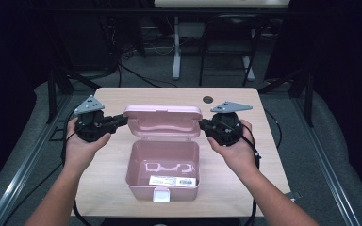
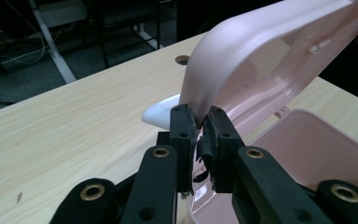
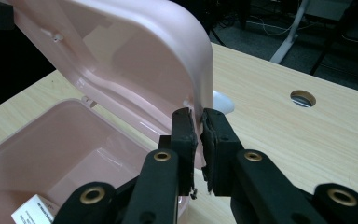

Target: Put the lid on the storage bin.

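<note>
From above, a pink box (image 1: pixel 164 170) sits in the middle of the table (image 1: pixel 122 96), its lid (image 1: pixel 163 120) swung up and standing at the far side. The left gripper (image 1: pixel 120 118) comes in at the lid's left edge and the right gripper (image 1: pixel 202 124) at its right edge, one at each end, which looks like a way to keep the lid level and steady instead of twisting it from one corner. The box's white latch (image 1: pixel 160 194) faces the person at the near rim, and a white label (image 1: pixel 172 181) lies inside on the bottom.

In the left gripper view, the two black jaws are clamped on the curved side wall of the lid (image 2: pixel 242 60), the plastic pinched between the pads. The open box (image 2: pixel 307 154) lies to the right below it.

In the right gripper view, the jaws stand close together with the lid's (image 3: pixel 121 51) edge between them; the grip looks lighter here, though the pads seem to touch the plastic. The box's hollow (image 3: pixel 51 154) opens to the left, and a round hole (image 3: pixel 303 98) in the tabletop shows further off to the right.
</note>
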`<state>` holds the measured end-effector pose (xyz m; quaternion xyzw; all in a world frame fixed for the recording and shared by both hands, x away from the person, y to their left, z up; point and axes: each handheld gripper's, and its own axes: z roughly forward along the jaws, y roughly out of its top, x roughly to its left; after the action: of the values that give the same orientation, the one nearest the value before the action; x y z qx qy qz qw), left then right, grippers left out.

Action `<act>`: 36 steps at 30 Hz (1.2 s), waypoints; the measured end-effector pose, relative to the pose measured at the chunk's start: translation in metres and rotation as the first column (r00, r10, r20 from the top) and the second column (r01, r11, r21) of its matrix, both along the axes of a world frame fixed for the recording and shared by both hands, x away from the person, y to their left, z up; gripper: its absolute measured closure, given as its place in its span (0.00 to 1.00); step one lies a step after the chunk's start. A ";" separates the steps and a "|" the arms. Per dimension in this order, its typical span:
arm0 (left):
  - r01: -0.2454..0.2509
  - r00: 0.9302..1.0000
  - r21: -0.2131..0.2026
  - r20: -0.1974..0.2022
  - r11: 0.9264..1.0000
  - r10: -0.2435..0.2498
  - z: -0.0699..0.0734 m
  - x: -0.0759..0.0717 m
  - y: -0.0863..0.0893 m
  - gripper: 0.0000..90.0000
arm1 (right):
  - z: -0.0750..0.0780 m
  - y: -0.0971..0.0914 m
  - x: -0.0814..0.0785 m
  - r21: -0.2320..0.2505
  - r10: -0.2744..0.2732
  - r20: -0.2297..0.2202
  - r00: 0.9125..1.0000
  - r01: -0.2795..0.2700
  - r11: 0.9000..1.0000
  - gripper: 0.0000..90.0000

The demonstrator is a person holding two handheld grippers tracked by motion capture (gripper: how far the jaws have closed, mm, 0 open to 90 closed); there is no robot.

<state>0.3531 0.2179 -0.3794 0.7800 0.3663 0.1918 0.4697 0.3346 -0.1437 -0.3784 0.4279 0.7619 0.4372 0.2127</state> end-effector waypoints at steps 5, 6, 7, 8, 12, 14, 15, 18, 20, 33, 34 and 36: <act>0.007 1.000 0.000 0.001 1.000 -0.007 -0.002 -0.005 0.001 0.92 | -0.002 -0.001 -0.005 0.000 0.008 0.006 1.000 -0.008 1.000 0.92; 0.008 1.000 0.002 0.001 1.000 -0.008 -0.002 -0.006 0.001 0.92 | -0.002 -0.001 -0.005 0.000 0.008 0.006 1.000 -0.008 1.000 0.92; 0.009 1.000 0.000 0.003 1.000 -0.009 -0.003 -0.007 0.001 0.92 | -0.002 -0.002 -0.005 0.000 0.009 0.004 1.000 -0.009 1.000 0.92; 0.008 1.000 0.001 0.005 1.000 -0.008 -0.003 -0.007 0.001 0.91 | -0.003 -0.002 -0.006 0.000 0.011 0.004 1.000 -0.011 1.000 0.92; 0.013 1.000 0.008 0.008 1.000 -0.013 -0.003 -0.012 0.002 0.91 | -0.003 -0.003 -0.009 0.006 0.021 0.009 1.000 -0.021 1.000 0.92; 0.012 1.000 0.007 0.010 1.000 -0.013 -0.003 -0.014 0.001 0.91 | -0.003 -0.003 -0.011 0.007 0.023 0.010 1.000 -0.024 1.000 0.92; 0.013 1.000 0.010 0.010 1.000 -0.013 -0.003 -0.015 0.002 0.91 | -0.003 -0.003 -0.011 0.008 0.024 0.010 1.000 -0.024 1.000 0.92; 0.020 1.000 0.006 0.013 1.000 -0.020 -0.003 -0.017 0.003 0.91 | -0.004 -0.002 -0.014 0.007 0.029 0.012 1.000 -0.029 1.000 0.92; 0.023 1.000 0.006 0.013 1.000 -0.023 -0.002 -0.019 0.003 0.91 | -0.004 -0.002 -0.016 0.007 0.032 0.012 0.999 -0.032 0.999 0.92; 0.037 0.999 -0.007 0.002 0.999 -0.037 -0.003 -0.028 0.005 0.88 | -0.006 -0.004 -0.026 0.012 0.054 -0.006 0.999 -0.054 0.998 0.91; 0.038 0.999 -0.007 0.003 0.999 -0.038 -0.003 -0.028 0.005 0.88 | -0.006 -0.004 -0.026 0.012 0.054 -0.006 0.999 -0.054 0.998 0.91; 0.042 0.999 -0.004 0.002 0.999 -0.042 -0.002 -0.030 0.005 0.87 | -0.006 -0.005 -0.027 0.012 0.057 -0.006 0.998 -0.057 0.998 0.91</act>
<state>0.3235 0.2230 -0.3818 0.7863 0.3497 0.1820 0.4757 0.3072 -0.1485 -0.3848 0.4087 0.7719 0.4461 0.1951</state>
